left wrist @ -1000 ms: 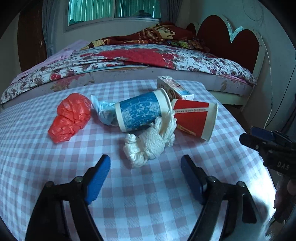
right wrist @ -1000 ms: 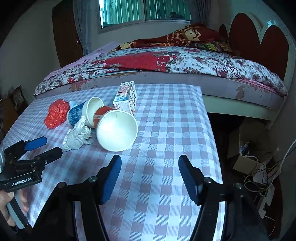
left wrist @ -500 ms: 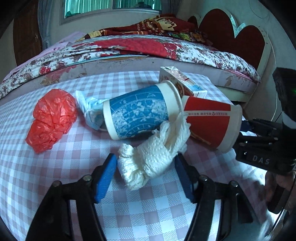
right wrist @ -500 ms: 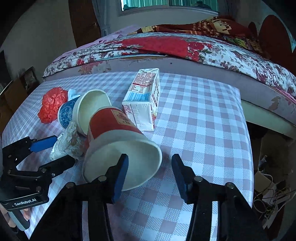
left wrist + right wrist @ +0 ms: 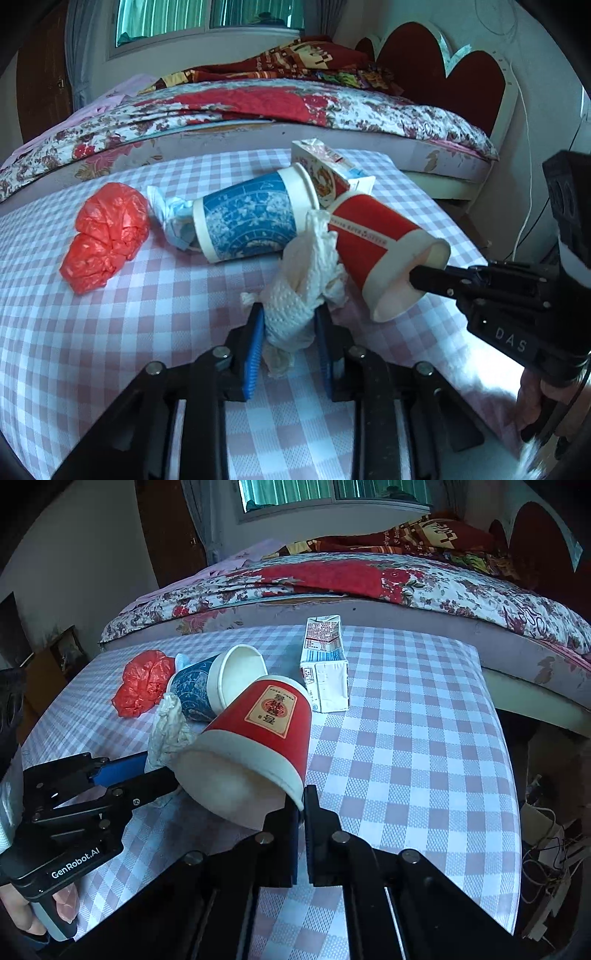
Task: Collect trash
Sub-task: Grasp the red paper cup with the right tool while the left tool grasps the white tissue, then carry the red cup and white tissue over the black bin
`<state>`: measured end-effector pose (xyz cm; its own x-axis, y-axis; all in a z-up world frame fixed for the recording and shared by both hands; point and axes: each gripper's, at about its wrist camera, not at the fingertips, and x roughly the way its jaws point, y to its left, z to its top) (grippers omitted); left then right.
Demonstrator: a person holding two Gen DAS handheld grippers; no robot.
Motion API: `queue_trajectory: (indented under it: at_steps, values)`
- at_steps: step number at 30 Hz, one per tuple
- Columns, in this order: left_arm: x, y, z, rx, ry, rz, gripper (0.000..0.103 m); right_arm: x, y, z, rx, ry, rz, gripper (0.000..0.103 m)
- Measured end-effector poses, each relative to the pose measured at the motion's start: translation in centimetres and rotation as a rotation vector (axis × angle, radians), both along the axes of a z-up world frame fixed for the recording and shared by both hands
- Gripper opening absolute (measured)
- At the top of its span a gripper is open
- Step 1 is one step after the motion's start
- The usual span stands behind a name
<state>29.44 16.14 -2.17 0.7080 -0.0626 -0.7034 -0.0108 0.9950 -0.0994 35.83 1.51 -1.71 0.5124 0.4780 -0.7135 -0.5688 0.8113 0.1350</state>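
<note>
Trash lies on the checked table (image 5: 147, 295). My left gripper (image 5: 290, 323) is shut on a crumpled white paper towel (image 5: 299, 291). My right gripper (image 5: 301, 805) is shut on the rim of a red paper cup (image 5: 258, 734), which lies on its side; the cup also shows in the left wrist view (image 5: 380, 254). A blue paper cup (image 5: 251, 218) lies behind the towel. A crumpled red plastic bag (image 5: 103, 236) lies at the left. A small pale blue wrapper (image 5: 170, 214) lies between the bag and the blue cup. A milk carton (image 5: 325, 672) lies behind the cups.
A bed with a floral quilt (image 5: 258, 107) runs along the table's far edge, with a red headboard (image 5: 443, 70) at the right. Cables and boxes (image 5: 546, 845) lie on the floor past the table's right edge.
Both grippers moved forward and closed. The left one closed on the paper towel. The right one closed on the red cup's rim.
</note>
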Motion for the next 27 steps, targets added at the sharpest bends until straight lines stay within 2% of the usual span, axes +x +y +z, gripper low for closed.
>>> queue_trajectory:
  at_steps: [11, 21, 27]
  values:
    - [-5.8, -2.1, 2.8, 0.043, -0.126, -0.039, 0.027, -5.7, -6.1, 3.5, -0.006, -0.078, -0.110, 0.003]
    - [-11.2, -5.6, 3.9, 0.050, -0.159, -0.102, 0.027, -13.1, -14.5, 6.8, 0.016, -0.164, -0.232, 0.003]
    - [-13.4, -9.6, 5.8, 0.039, -0.205, -0.173, 0.027, -16.8, -19.4, 7.5, 0.030, -0.203, -0.316, 0.003]
